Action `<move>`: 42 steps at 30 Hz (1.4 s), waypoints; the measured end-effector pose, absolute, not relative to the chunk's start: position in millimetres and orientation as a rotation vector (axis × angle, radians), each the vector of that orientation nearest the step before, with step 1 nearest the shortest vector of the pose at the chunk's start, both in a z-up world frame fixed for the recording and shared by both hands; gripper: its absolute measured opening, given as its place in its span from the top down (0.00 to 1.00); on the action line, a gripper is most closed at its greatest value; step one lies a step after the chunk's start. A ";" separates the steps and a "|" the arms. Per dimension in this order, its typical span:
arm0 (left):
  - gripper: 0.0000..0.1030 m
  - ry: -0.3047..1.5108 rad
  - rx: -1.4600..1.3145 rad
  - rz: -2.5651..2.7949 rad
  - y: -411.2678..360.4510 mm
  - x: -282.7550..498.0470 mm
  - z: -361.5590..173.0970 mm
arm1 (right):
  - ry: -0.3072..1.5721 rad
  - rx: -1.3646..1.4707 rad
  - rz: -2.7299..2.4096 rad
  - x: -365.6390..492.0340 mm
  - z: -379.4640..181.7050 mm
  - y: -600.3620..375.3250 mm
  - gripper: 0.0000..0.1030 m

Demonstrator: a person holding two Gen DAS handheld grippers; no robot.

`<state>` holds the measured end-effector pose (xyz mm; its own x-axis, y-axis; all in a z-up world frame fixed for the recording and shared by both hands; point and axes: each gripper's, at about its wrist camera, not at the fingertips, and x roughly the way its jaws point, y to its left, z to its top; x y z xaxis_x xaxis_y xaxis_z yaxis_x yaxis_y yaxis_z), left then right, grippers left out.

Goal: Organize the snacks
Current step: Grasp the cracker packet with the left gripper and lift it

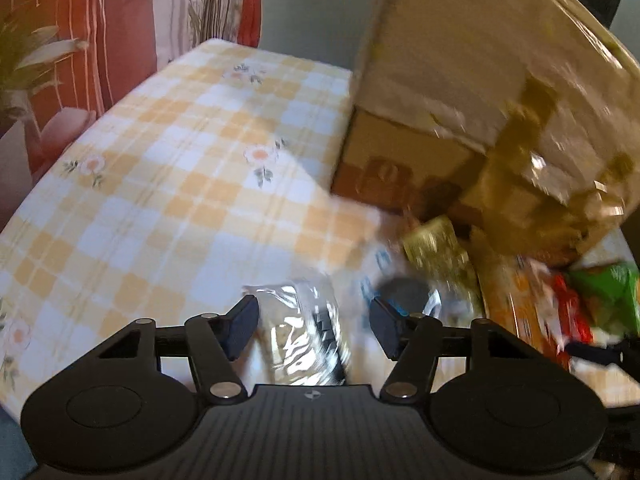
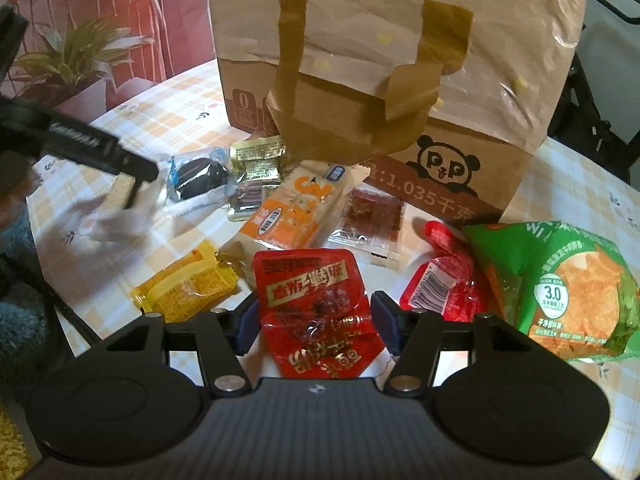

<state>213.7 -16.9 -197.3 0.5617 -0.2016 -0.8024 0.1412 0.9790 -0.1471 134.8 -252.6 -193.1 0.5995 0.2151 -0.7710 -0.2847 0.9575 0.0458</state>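
Note:
My left gripper (image 1: 314, 326) is open over a clear silvery snack packet (image 1: 302, 340) on the checked tablecloth; the view is blurred. My right gripper (image 2: 314, 328) is open around a red snack pouch (image 2: 316, 308), pads apart from it. Around it lie a yellow packet (image 2: 186, 288), an orange-and-white packet (image 2: 292, 210), a dark cookie in clear wrap (image 2: 198, 180), a gold packet (image 2: 258, 154), a clear packet of brown snack (image 2: 370, 220), a second red pouch (image 2: 444, 280) and a green chip bag (image 2: 560, 292). The left gripper (image 2: 132, 176) shows at the left of the right view.
A brown paper bag with handles and a panda logo (image 2: 440, 80) stands behind the snacks, also in the left view (image 1: 460, 80). A potted plant (image 2: 72, 60) and red chair sit beyond the table's left edge. Checked tablecloth (image 1: 160, 184) stretches left.

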 end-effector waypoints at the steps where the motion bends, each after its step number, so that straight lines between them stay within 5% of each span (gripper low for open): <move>1: 0.38 0.945 -0.073 -0.202 -16.0 217.2 -198.0 | 0.881 -0.080 0.287 134.9 -193.4 -253.0 0.41; 17: 0.29 0.968 0.123 -0.188 -31.2 186.6 -207.5 | 0.891 -0.067 0.292 138.4 -196.9 -252.8 0.37; 22: 0.52 0.949 0.118 -0.196 -24.3 185.1 -208.7 | 0.892 -0.072 0.303 141.4 -200.8 -251.3 0.31; 27: 0.52 0.940 0.098 -0.196 -22.0 182.1 -205.2 | 0.890 -0.085 0.304 141.3 -202.3 -248.0 0.27; 31: 0.53 0.910 0.078 -0.206 -19.8 178.0 -196.0 | 0.881 -0.065 0.315 136.9 -197.4 -251.8 0.39; 42: 0.53 0.779 0.046 -0.233 -18.1 169.5 -155.0 | 0.736 -0.018 0.265 124.3 -148.0 -270.8 0.40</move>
<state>169.5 -18.1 -155.0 0.6870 -0.1911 -0.7011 0.2250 0.9733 -0.0448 124.3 -270.8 -148.0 0.7095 0.2327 -0.6652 -0.2454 0.9664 0.0764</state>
